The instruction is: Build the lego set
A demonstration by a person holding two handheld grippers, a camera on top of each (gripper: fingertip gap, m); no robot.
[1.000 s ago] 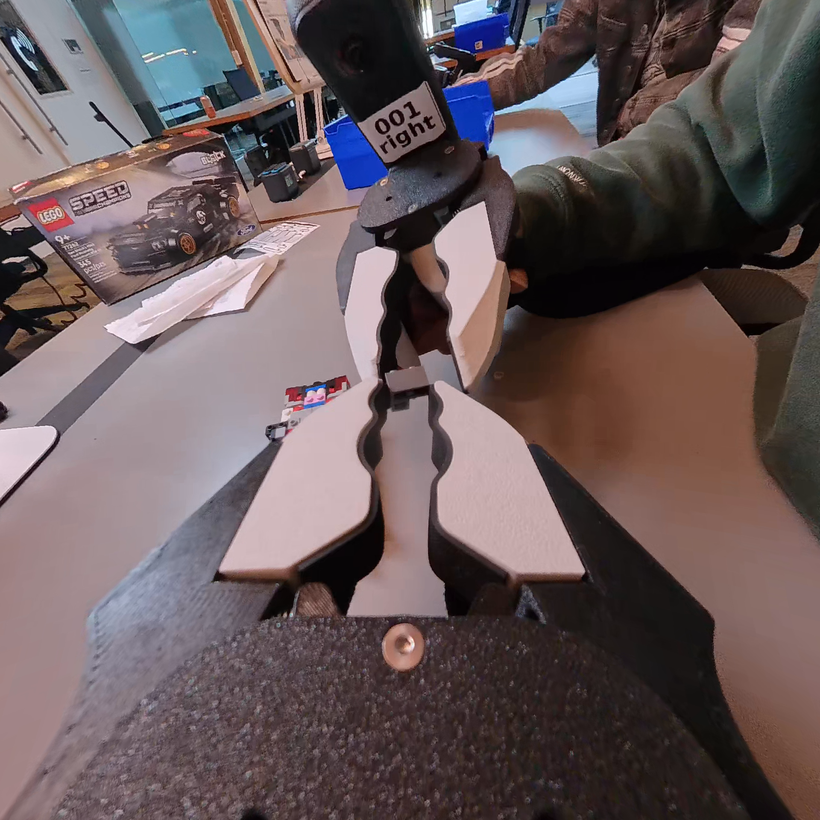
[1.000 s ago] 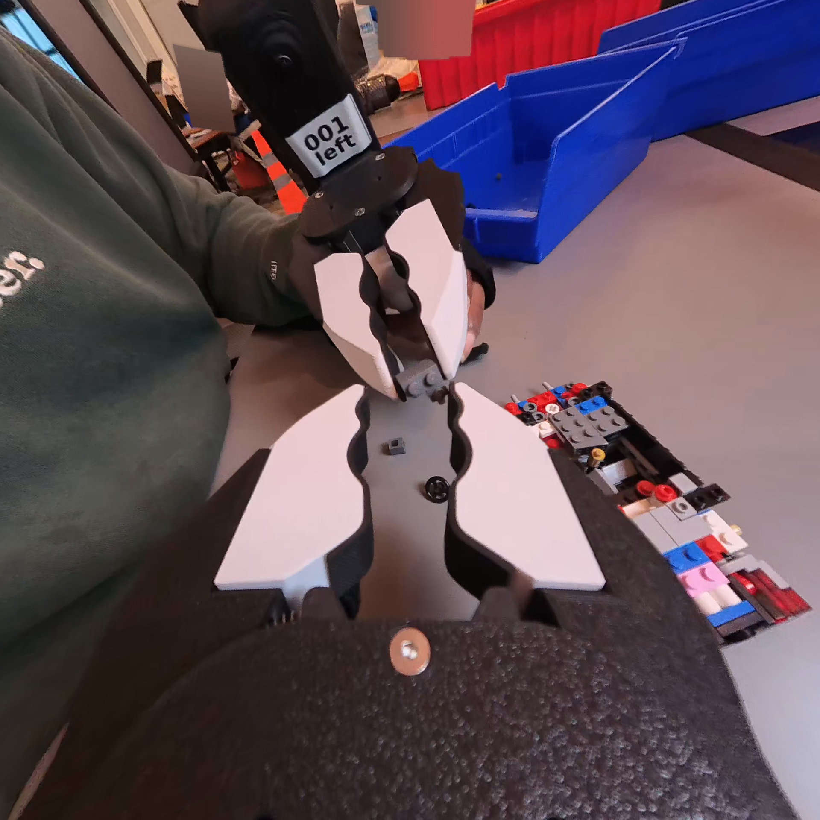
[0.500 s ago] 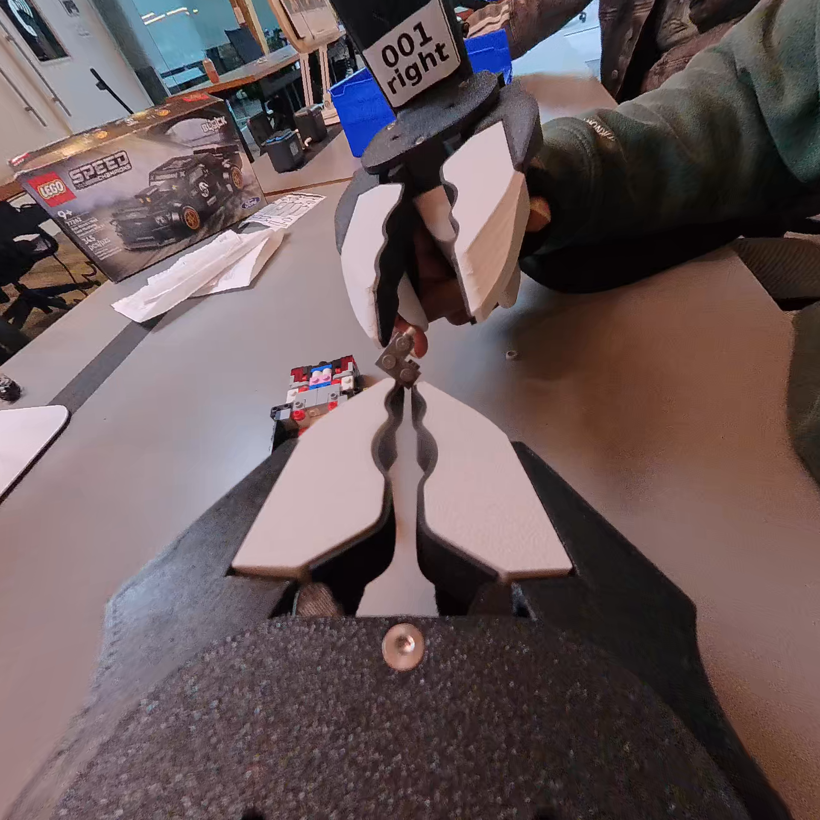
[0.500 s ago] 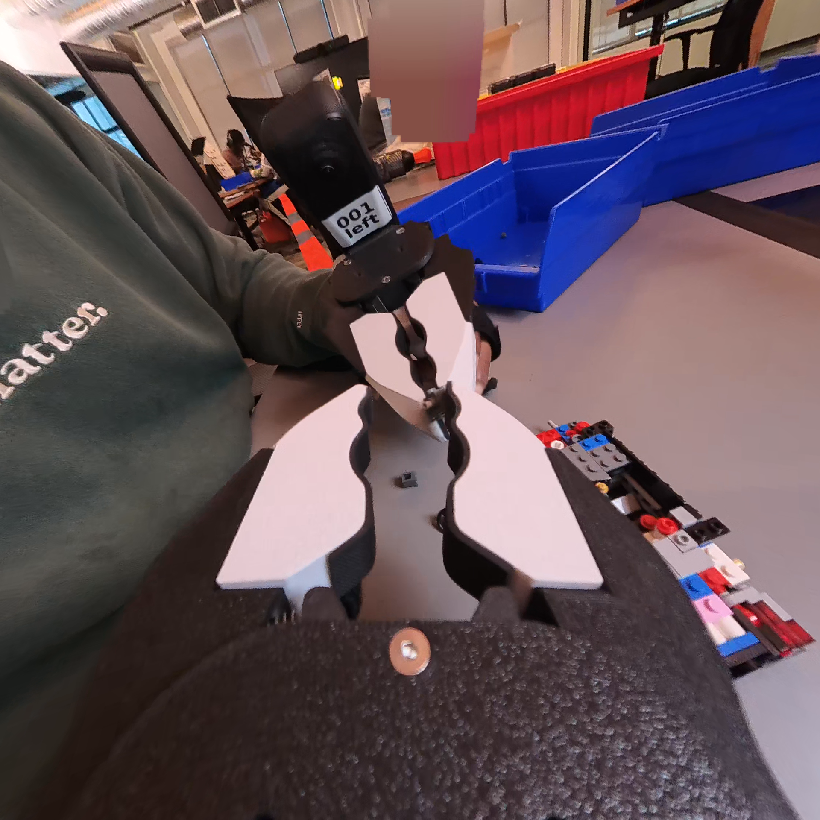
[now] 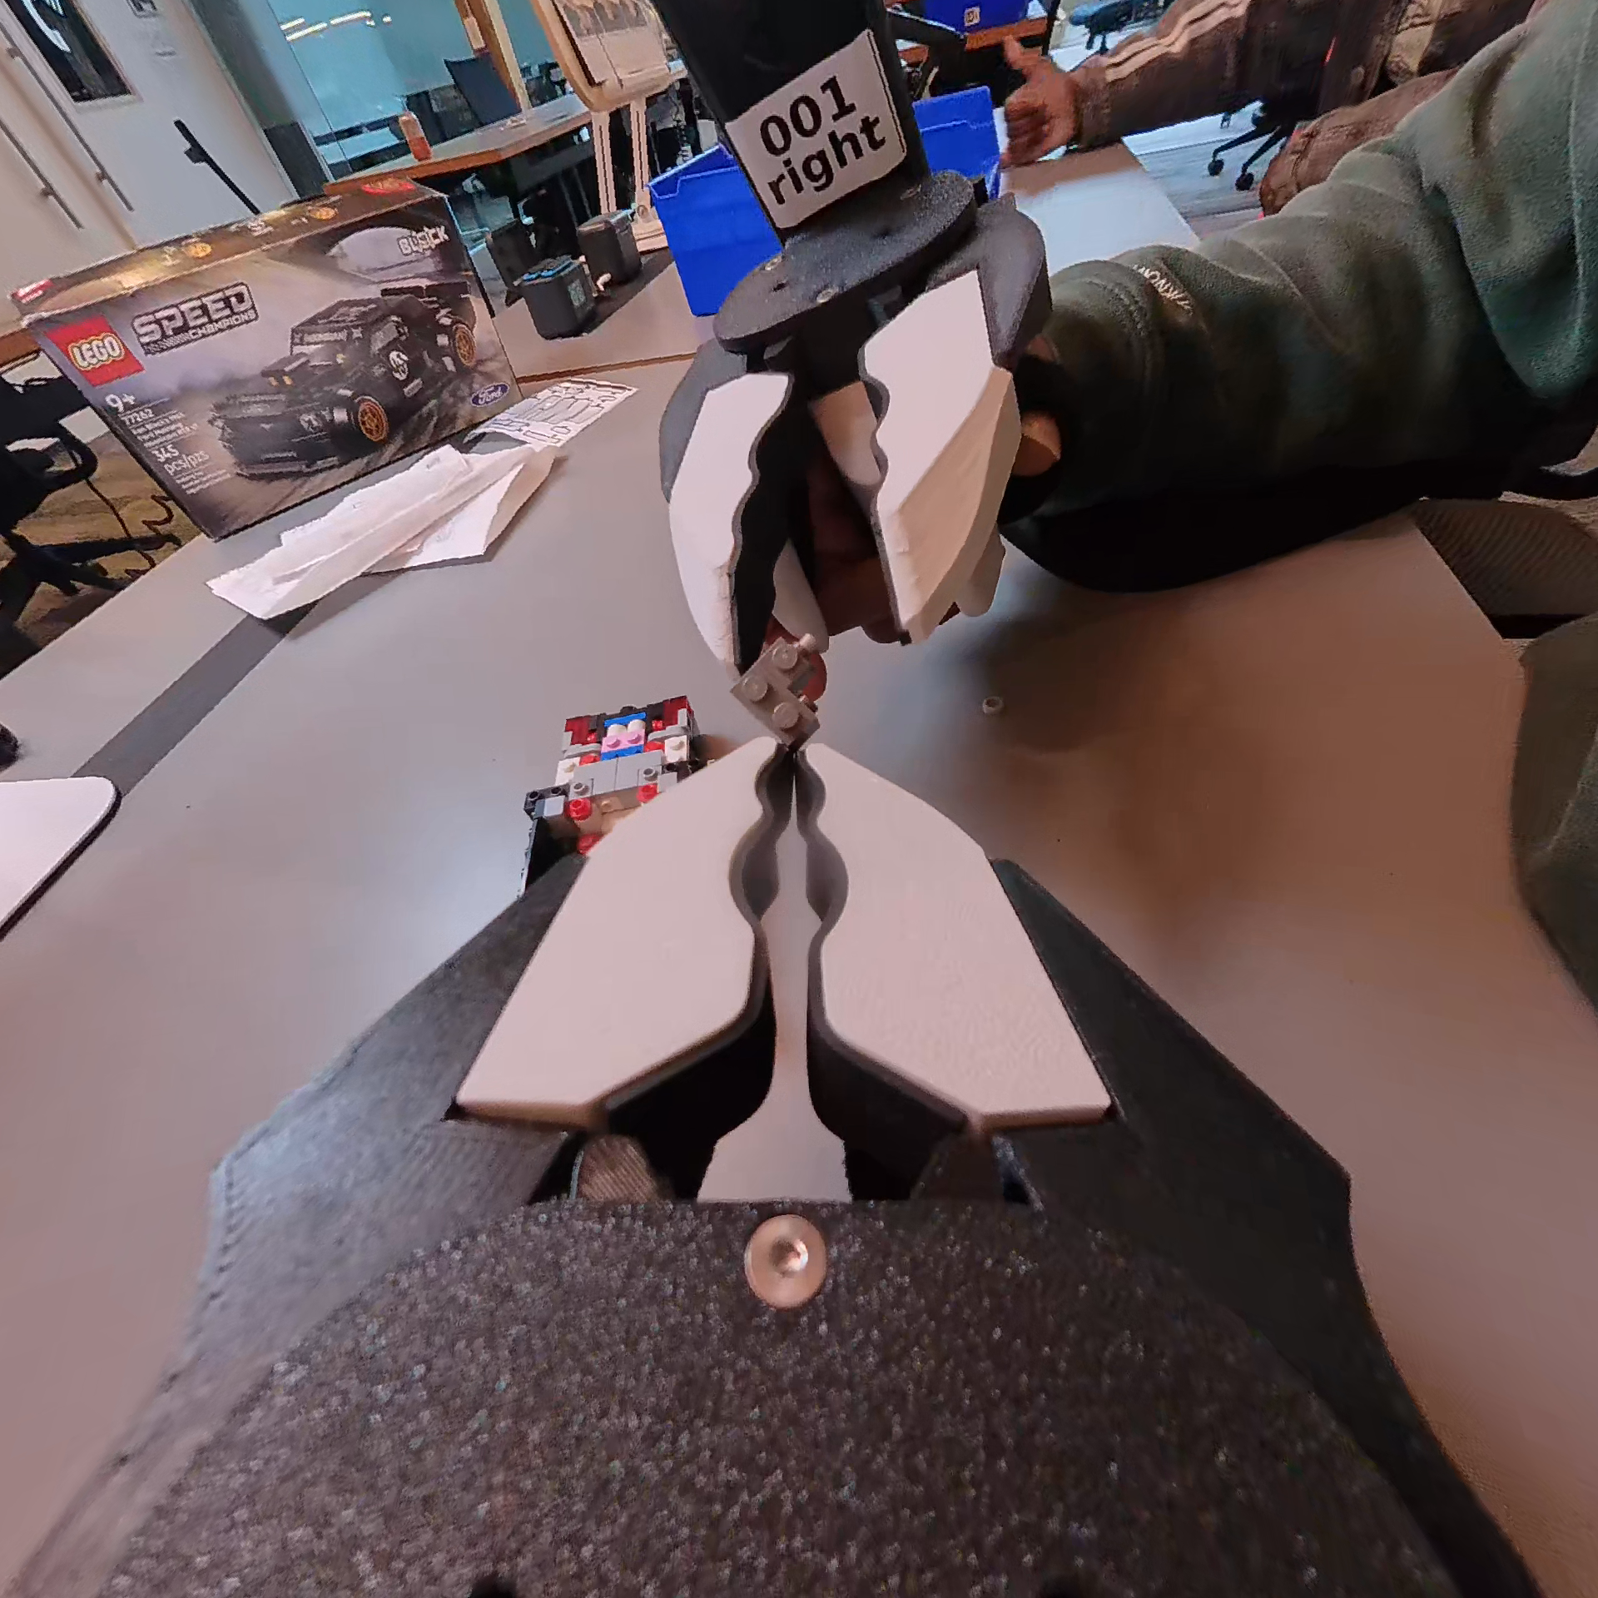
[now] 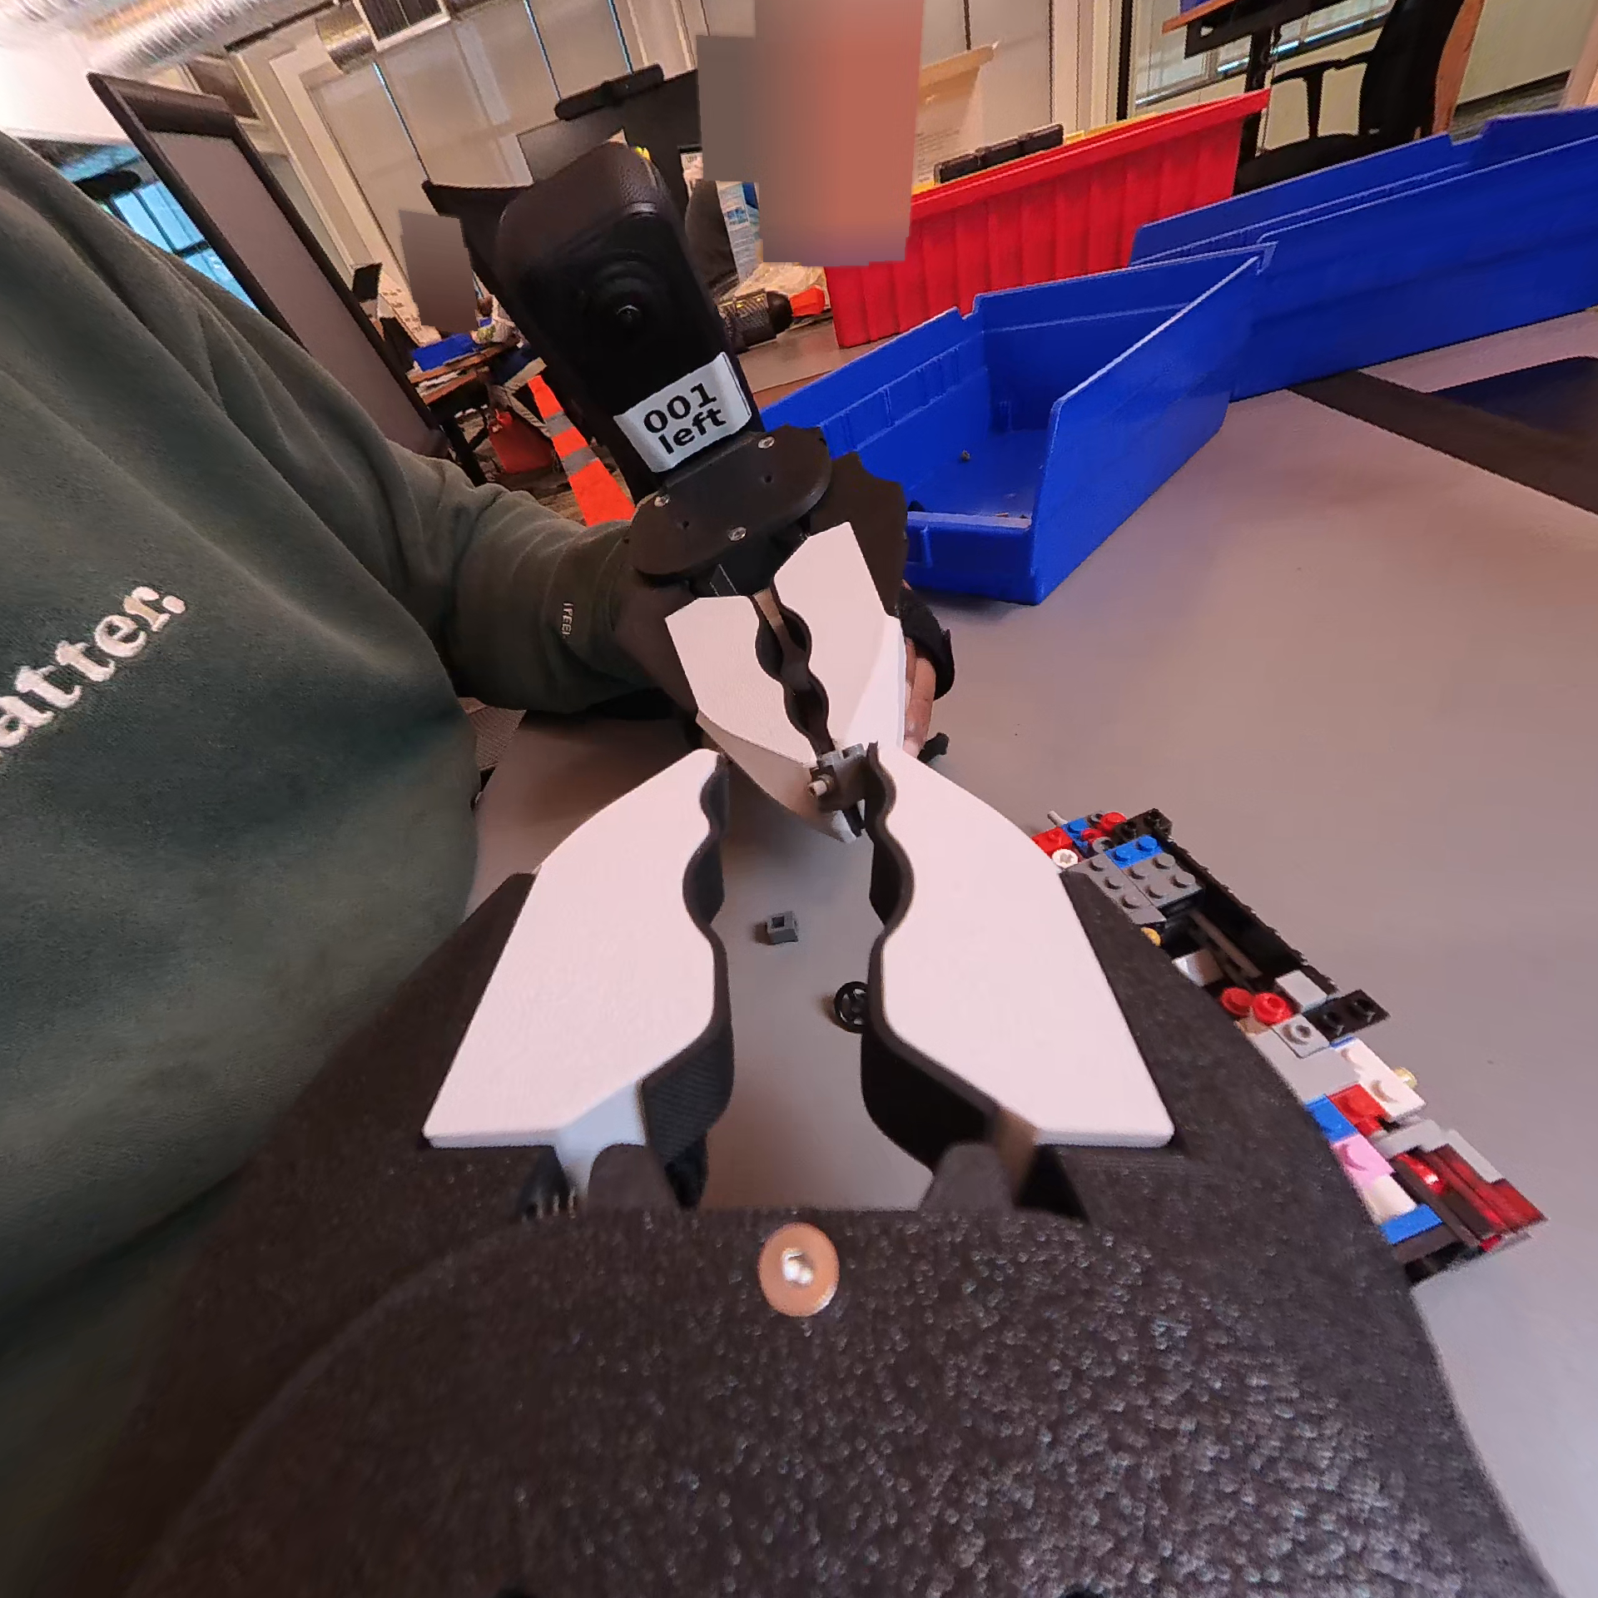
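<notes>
My left gripper (image 5: 791, 752) is shut on a small grey Lego plate piece (image 5: 778, 692) and pinches it at the fingertips above the table. In the right wrist view the left gripper (image 6: 830, 778) points down with the piece (image 6: 834, 765) at its tips. My right gripper (image 6: 791, 770) is open, and its right fingertip touches the piece. It hangs over the piece in the left wrist view (image 5: 821, 640). The partly built Lego car (image 6: 1254, 994) lies on the table to the right. It also shows in the left wrist view (image 5: 618, 761).
A small dark grey brick (image 6: 781, 927) and a black wheel part (image 6: 852, 1003) lie loose under my right gripper. The Lego box (image 5: 268, 363) and paper sheets (image 5: 389, 536) sit at the far left. Blue bins (image 6: 1038, 450) and a red bin (image 6: 1038, 225) stand behind.
My left gripper's fingers have closed tight on the grey piece, which has turned. Both grippers have risen off the table. The right gripper has stayed open.
</notes>
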